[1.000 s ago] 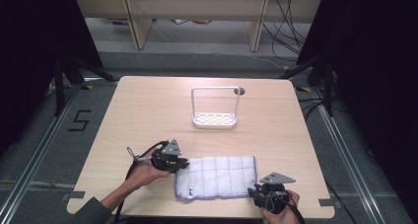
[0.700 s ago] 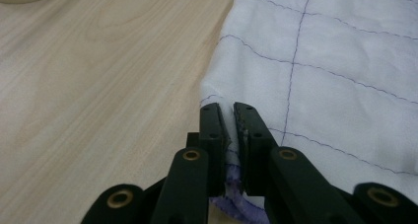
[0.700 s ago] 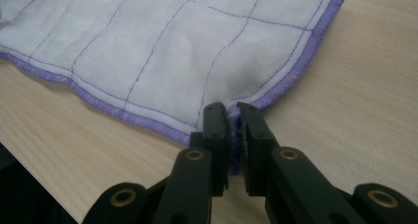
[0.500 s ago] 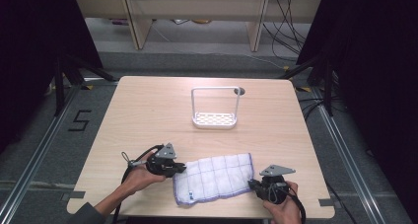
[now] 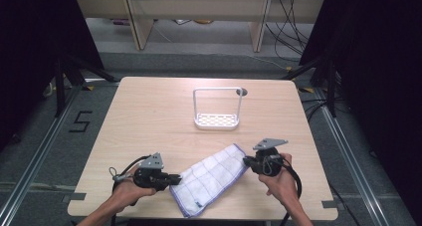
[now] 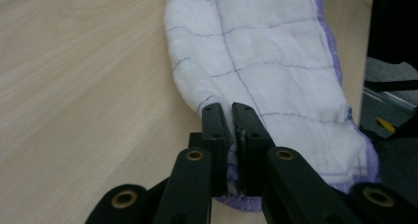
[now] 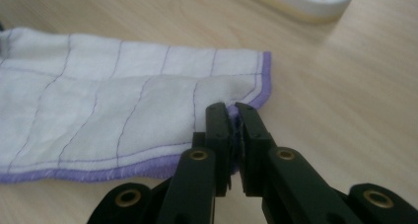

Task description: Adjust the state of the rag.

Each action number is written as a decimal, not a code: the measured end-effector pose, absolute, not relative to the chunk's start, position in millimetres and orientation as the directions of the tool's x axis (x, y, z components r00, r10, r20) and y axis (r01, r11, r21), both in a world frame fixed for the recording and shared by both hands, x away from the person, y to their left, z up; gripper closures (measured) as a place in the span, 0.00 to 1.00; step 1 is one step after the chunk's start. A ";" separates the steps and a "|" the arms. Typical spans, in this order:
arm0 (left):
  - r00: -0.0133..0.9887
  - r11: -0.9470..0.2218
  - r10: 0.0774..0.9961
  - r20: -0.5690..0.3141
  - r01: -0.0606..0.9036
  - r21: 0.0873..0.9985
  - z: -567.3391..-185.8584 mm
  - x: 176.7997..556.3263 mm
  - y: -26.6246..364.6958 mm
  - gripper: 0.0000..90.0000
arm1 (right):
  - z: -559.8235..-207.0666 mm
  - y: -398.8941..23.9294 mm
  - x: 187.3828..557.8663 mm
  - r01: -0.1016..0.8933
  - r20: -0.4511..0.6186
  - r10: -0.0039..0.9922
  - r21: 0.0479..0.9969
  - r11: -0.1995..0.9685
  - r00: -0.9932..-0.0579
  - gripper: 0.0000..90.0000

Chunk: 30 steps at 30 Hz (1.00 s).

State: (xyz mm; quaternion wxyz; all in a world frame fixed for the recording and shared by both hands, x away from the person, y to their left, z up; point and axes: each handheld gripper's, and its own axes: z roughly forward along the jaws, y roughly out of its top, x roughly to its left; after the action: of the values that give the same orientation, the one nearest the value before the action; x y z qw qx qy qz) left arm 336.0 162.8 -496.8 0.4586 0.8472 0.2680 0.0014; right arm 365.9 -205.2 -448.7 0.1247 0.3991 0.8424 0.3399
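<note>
- Near the table's (image 5: 149, 116) front edge, the left gripper (image 5: 171, 177) is pinching the cloth (image 5: 209, 178) at its left end, jaws closed on a fold of the fabric (image 6: 231, 120).
- Farther right, the right gripper (image 5: 247, 161) is clamping the cloth's right corner, jaws closed on the purple hem (image 7: 234, 116).
- Both pairs of jaws have just been closing, the right pair more, with cloth between them.
- Between the two grippers the cloth is stretching as a slanted band, its left end near the front edge and its right end farther up the table.
- Compared with a second ago, the cloth is no longer lying flat and level; it is now running diagonally, narrower and partly folded.
- Since then the right gripper is sitting higher and farther from the front edge, while the left gripper is sitting closer to the person.
- Behind the cloth, well apart, the white rack (image 5: 217, 120) is standing upright at mid-table, its tray holding nothing.
</note>
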 end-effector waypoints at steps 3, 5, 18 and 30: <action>0.861 -0.437 0.425 -0.279 0.465 0.770 -499.1 319.0 164.1 0.93 | -443.3 -193.1 383.1 0.587 0.064 0.738 0.653 0.478 -0.672 0.95; 0.858 -0.428 0.417 -0.299 0.476 0.769 -501.4 311.5 161.9 0.93 | -443.8 -185.7 394.6 0.591 0.059 0.728 0.630 0.504 -0.683 0.95; 0.858 -0.442 0.421 -0.296 0.478 0.759 -506.8 293.5 143.5 0.89 | -476.9 -173.5 435.2 0.617 0.070 0.699 0.537 0.575 -0.712 0.94; 0.809 -0.369 0.524 -0.266 0.497 0.785 -481.3 347.6 148.5 0.48 | -462.6 -200.3 423.1 0.664 0.057 0.787 0.575 0.477 -0.614 0.56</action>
State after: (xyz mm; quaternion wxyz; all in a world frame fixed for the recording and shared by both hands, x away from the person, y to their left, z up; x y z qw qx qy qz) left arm 347.6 148.5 -481.3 0.4694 0.8272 0.3084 0.0141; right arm 423.1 -200.3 -462.6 0.1083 0.4257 0.8526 0.2833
